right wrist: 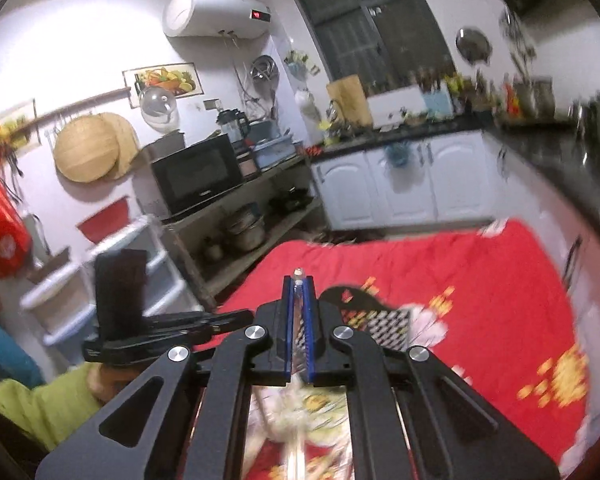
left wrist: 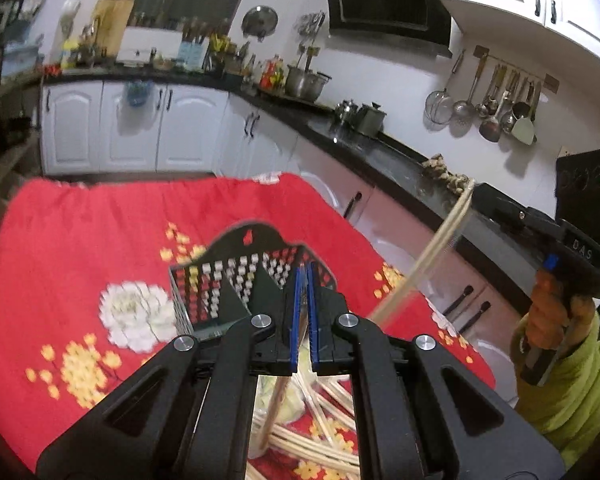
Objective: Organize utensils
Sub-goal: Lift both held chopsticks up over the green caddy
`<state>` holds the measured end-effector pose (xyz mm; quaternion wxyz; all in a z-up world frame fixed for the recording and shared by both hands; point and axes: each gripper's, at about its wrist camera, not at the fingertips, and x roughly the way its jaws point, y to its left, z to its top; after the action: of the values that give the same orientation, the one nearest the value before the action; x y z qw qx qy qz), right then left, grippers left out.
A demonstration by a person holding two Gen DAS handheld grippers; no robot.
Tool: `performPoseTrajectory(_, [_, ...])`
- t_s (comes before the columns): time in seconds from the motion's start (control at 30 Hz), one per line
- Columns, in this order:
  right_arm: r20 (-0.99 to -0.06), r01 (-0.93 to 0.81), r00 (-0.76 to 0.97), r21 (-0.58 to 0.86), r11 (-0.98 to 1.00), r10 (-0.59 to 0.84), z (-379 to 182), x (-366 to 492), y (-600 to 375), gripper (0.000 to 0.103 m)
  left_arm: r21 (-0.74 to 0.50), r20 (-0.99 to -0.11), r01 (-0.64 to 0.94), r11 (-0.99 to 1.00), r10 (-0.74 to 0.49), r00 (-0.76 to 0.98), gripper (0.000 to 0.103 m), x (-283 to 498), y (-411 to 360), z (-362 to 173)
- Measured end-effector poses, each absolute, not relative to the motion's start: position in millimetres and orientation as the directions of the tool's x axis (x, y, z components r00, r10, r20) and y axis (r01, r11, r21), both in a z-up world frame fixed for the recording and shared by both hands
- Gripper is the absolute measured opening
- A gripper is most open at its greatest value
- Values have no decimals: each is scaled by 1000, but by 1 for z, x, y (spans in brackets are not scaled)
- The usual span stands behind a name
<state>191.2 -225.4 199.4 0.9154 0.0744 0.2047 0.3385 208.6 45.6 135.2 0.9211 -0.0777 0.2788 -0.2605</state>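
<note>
My left gripper is shut on a brown wooden stick that hangs down below the jaws. It hovers over a black slotted utensil basket standing on the red flowered cloth. Several pale chopsticks lie piled on the cloth beneath it. On the right, a hand in a green sleeve holds my right gripper, shut on a pair of pale chopsticks that slant down to the left. In the right wrist view the right gripper grips them with a tip poking out. The basket lies just beyond, and the left gripper is at the left.
A dark kitchen counter with pots runs along the right, over white cabinets. Ladles hang on the wall. To the left of the table stand a shelf with a microwave and plastic drawers.
</note>
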Motion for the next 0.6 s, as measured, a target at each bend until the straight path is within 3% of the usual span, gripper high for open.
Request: performPoseTrajectory(0.6, [-234,-511,820,110,852,522,228,221,-228,5,-203,-341,395,896,-443,829,1,234,47,215])
